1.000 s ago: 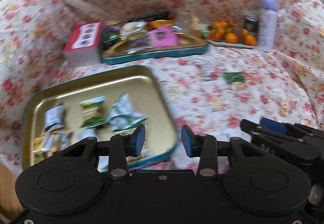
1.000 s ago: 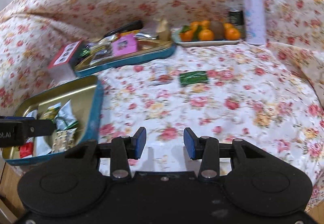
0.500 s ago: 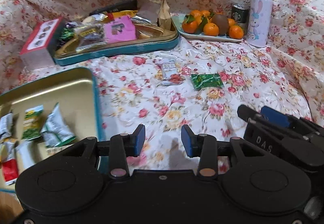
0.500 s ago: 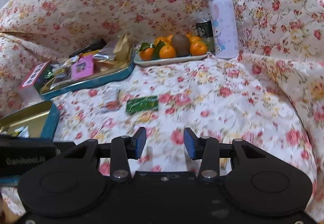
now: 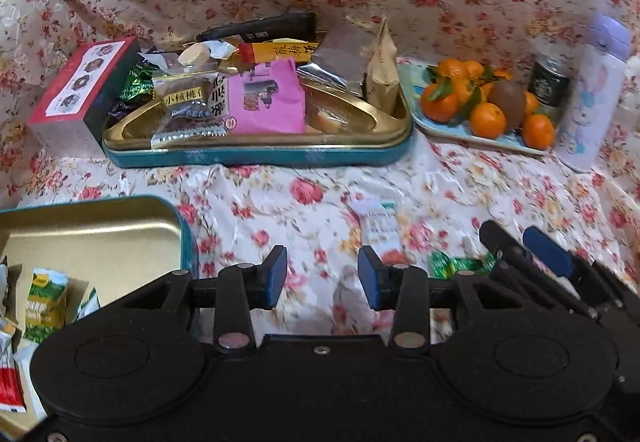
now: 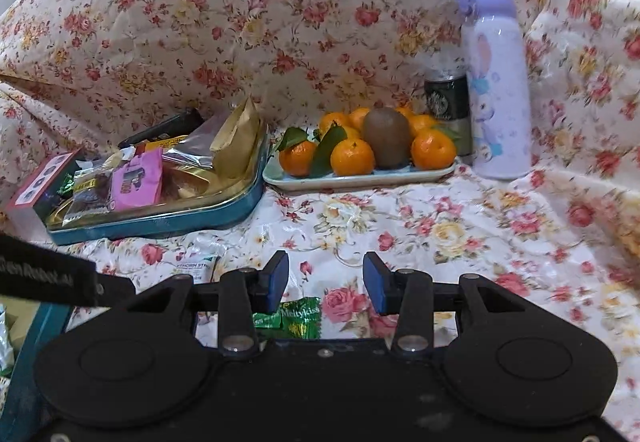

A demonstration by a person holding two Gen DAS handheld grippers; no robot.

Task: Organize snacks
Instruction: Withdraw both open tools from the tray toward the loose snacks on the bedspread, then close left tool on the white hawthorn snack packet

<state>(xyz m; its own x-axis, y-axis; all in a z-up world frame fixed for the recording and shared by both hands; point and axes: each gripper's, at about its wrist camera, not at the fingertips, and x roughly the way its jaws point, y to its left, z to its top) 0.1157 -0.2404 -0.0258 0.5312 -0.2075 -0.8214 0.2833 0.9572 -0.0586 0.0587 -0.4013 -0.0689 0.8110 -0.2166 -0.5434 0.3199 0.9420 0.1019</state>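
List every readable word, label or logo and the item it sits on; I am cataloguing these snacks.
"Meltykiss": green foil candy wrapper on the floral cloth.
"...THORN ST...": white sachet, partly hidden.
"小核桃": clear packet with yellow label in the far teal tin.
"酸梅": yellow and red box in that tin.
Starbucks logo: dark can.
"...Robot.AI": black body of the left gripper, partly cut off.
Pink packet and red box: print unreadable.

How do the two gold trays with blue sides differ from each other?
The far tray is piled with many snacks, among them a pink packet; the near tray holds only a few packets at one end, most of its gold floor bare. The far tray has a red box beside it; the near tray has none in view. Both rest on the floral cloth.
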